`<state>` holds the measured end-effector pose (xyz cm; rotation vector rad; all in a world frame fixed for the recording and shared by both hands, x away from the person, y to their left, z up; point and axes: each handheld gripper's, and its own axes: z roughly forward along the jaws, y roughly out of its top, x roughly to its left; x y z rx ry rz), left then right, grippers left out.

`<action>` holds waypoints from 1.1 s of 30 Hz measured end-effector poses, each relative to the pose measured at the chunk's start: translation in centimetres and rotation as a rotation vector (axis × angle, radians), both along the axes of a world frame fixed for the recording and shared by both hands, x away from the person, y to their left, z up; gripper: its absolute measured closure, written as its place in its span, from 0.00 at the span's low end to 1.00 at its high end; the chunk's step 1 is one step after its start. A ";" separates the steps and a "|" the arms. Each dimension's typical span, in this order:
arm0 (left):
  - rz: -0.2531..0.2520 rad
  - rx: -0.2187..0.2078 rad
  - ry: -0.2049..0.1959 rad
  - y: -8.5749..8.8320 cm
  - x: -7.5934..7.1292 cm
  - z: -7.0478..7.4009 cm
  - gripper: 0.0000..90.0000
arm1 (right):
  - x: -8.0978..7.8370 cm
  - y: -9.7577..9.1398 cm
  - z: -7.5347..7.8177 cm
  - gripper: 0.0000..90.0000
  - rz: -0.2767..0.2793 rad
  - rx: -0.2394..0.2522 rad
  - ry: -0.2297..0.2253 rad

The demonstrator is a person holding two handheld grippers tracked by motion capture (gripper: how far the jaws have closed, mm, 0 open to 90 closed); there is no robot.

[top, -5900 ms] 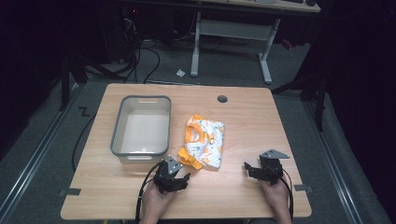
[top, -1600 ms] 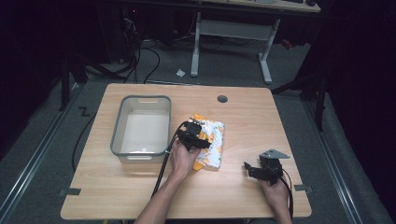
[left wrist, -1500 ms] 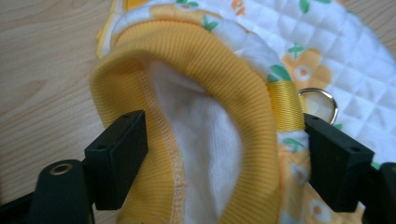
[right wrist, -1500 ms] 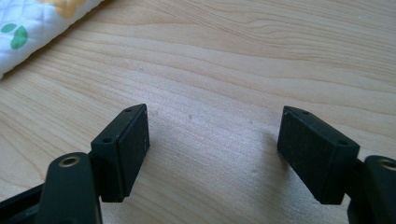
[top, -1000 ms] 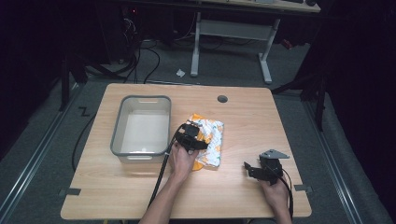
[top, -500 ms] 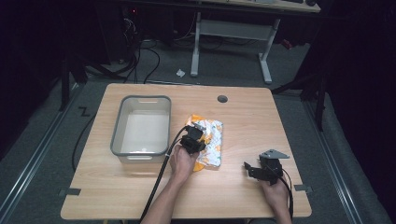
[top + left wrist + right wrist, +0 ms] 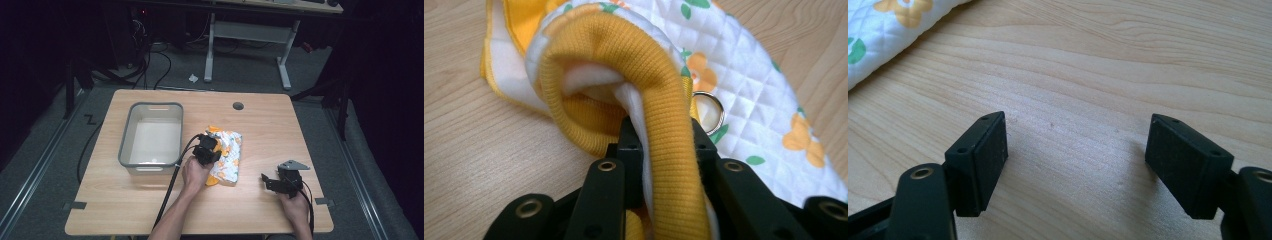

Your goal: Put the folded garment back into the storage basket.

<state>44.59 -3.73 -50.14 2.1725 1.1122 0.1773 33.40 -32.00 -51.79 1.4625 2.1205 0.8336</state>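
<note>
A quilted white garment (image 7: 229, 156) with orange flowers and yellow ribbed trim lies at the table's middle, right of the bin. My left gripper (image 7: 206, 150) sits on its left edge. In the left gripper view its jaws (image 7: 661, 132) have just been closing and now pinch the thick yellow ribbed edge (image 7: 659, 95), which folds up and over between them. A metal snap ring (image 7: 709, 106) shows just beyond. My right gripper (image 7: 270, 180) rests near the table's front right, open, its jaws (image 7: 1078, 145) wide apart over bare wood, with the garment's corner (image 7: 878, 30) farther off.
A grey plastic bin (image 7: 128, 137) stands left of the garment, with nothing in it. The wooden table (image 7: 280, 130) has a round cable hole (image 7: 238, 106) near its back edge. Beyond the table are a desk frame and cables on the floor.
The left gripper came from the table's front edge to the garment's left side and has settled there, shifting slightly toward me. The right gripper has stayed in place.
</note>
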 end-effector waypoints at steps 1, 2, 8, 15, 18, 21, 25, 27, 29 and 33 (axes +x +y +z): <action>-0.005 -0.021 0.000 0.1 -0.1 0.3 0.83 | 0.0 0.0 0.0 0.28 0.001 -0.001 0.000; -0.011 -0.032 -0.005 0.1 -0.2 0.5 0.84 | 0.0 0.0 0.0 0.28 0.000 0.000 0.000; -0.035 -0.088 -0.019 0.6 -0.8 1.9 0.84 | 0.0 0.0 0.0 0.28 0.002 -0.001 0.001; -0.042 -0.127 -0.037 0.8 -1.2 2.7 0.84 | 0.0 0.0 0.0 0.28 0.001 0.001 0.002; -0.047 -0.143 -0.055 0.9 -1.5 3.3 0.84 | 0.0 0.0 0.0 0.28 0.001 0.000 0.002; -0.046 -0.163 -0.057 1.1 -1.6 3.6 0.84 | 0.0 0.0 0.0 0.28 0.002 0.000 0.002; -0.052 -0.174 -0.066 1.4 -1.8 4.2 0.84 | 0.0 0.0 0.0 0.28 0.003 -0.001 0.002; -0.052 -0.179 -0.071 1.5 -1.8 4.5 0.84 | 0.0 0.0 0.0 0.28 0.004 -0.001 0.002; -0.059 -0.184 -0.077 1.5 -2.0 4.9 0.84 | 0.0 0.0 0.0 0.28 0.004 -0.001 0.002; -0.071 -0.188 -0.092 1.7 -2.2 5.7 0.84 | -0.1 0.0 0.0 0.28 0.004 -0.001 0.002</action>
